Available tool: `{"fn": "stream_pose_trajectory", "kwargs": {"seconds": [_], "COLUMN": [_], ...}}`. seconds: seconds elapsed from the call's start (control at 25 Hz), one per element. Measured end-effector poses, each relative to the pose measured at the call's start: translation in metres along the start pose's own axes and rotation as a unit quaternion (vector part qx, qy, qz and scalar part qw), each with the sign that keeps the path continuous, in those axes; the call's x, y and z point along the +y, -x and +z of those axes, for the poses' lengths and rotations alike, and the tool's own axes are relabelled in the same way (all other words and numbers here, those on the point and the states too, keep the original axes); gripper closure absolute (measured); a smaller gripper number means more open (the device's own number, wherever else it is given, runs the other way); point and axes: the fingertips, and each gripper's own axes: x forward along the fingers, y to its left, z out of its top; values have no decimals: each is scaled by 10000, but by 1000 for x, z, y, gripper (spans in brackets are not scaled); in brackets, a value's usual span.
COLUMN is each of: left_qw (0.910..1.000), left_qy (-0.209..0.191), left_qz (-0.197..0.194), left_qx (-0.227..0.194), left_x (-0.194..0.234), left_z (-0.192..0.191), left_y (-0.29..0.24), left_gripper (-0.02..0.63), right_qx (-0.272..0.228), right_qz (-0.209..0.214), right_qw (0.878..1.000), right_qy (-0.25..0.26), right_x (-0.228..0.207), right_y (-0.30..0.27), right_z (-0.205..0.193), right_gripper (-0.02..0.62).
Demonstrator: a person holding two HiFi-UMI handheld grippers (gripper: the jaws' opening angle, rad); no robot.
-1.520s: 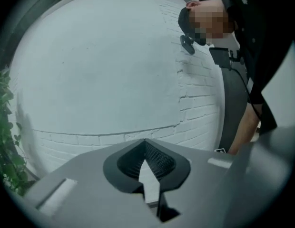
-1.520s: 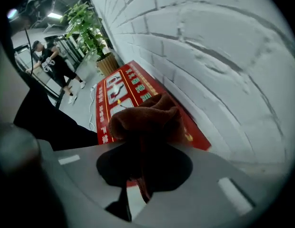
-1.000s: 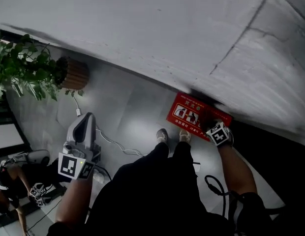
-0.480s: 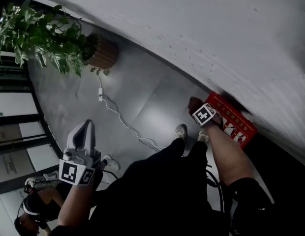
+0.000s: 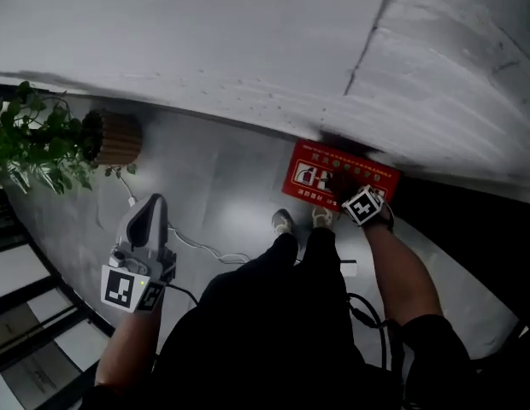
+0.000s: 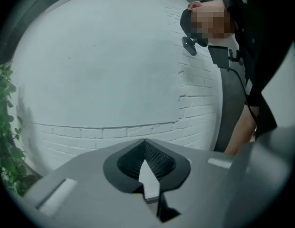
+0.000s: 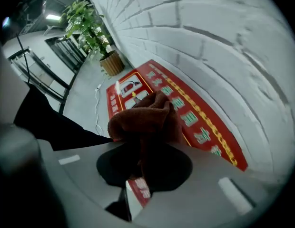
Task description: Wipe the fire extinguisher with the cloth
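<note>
cloth (image 7: 147, 118) hides tips of right gripper (image 7: 146, 144) clamped on it, now at 5 o'clock of box (image 5: 312, 176), earlier 9, maybe touching; left gripper (image 6: 144, 144) pinched shut.

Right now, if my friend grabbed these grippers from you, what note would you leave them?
Left gripper: shut, empty, pointing at the white brick wall.
Right gripper: shut on the brown cloth, aimed down over the red fire extinguisher box at the wall's foot.
Done: cloth in grip, over the box.
Left: the wiping. I cannot tell whether the cloth touches the box.
</note>
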Motion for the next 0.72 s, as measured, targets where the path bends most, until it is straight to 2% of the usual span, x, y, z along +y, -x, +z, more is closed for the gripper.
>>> {"fn": "stream_pose_trajectory", "kwargs": {"seconds": [0.12, 0.2, 0.32, 0.4, 0.48, 0.52, 0.6, 0.64, 0.72], "left_qw": [9986, 9976, 9977, 9978, 9984, 9987, 9992, 9993, 9986], "left_qy": [-106, -214, -314, -338, -258, -188, -85, -67, -35], "left_qz": [-525, -651, -554, -447, -315, -230, -9, 139, 482], "left_qx": [-56, -99, -249, -346, -394, -403, -393, -352, -209], "left_x": [-21, -27, -19, -11, -5, -2, 6, 13, 29], "left_z": [9, 18, 32, 40, 45, 45, 39, 33, 19], "left_y": [-33, -48, -60, -61, -56, -51, -35, -24, 1], "left_gripper": [606, 606, 606, 606, 606, 606, 606, 606, 606], "right_qx": [16, 64, 334, 811, 1335, 1368, 794, 396, -204], "right_qz": [-196, -273, -317, -493, -849, -908, -799, -692, -352], "right_qw": [9986, 9969, 9918, 9847, 9754, 9757, 9901, 9961, 9982], "right_qy": [-484, -732, -1192, -1459, -1534, -1449, -832, -387, 434], "right_x": [-20, -32, -46, -57, -71, -72, -62, -51, -16], "right_y": [20, 29, 43, 53, 66, 68, 62, 57, 45], "right_z": [-48, -75, -115, -151, -187, -194, -165, -134, -62], "right_gripper": [531, 531, 532, 531, 531, 531, 531, 531, 531]}}
